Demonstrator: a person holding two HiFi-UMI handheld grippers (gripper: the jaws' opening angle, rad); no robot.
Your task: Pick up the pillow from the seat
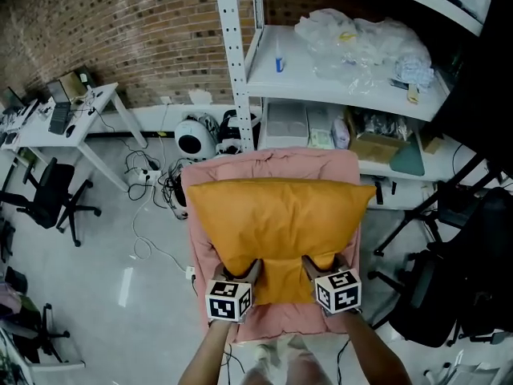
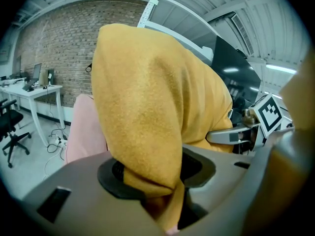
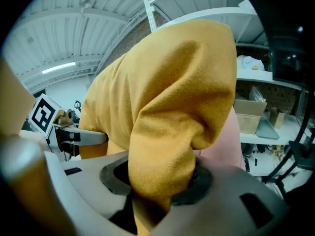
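Two clamps, both yours: your left gripper (image 1: 244, 269) pinches the near-left fold of the mustard pillow (image 1: 280, 215), which spans the pink seat (image 1: 268, 162) edge to edge; your right gripper (image 1: 313, 268) grips the near-right fold.

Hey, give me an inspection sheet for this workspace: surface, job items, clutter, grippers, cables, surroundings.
Surface: seat draped in pink cloth, mostly covered by the pillow.
Job's things: orange pillow over the seat, its near edge bunched in both grippers.
Clutter: nothing seen on the seat besides the pillow.
Grippers: left gripper and right gripper side by side, each with its fingers shut on pillow fabric.
Cables: tangle of cables on the floor left of the seat.
Surroundings: white shelving holding plastic bags behind the seat; white desk, black office chair and brick wall at left.
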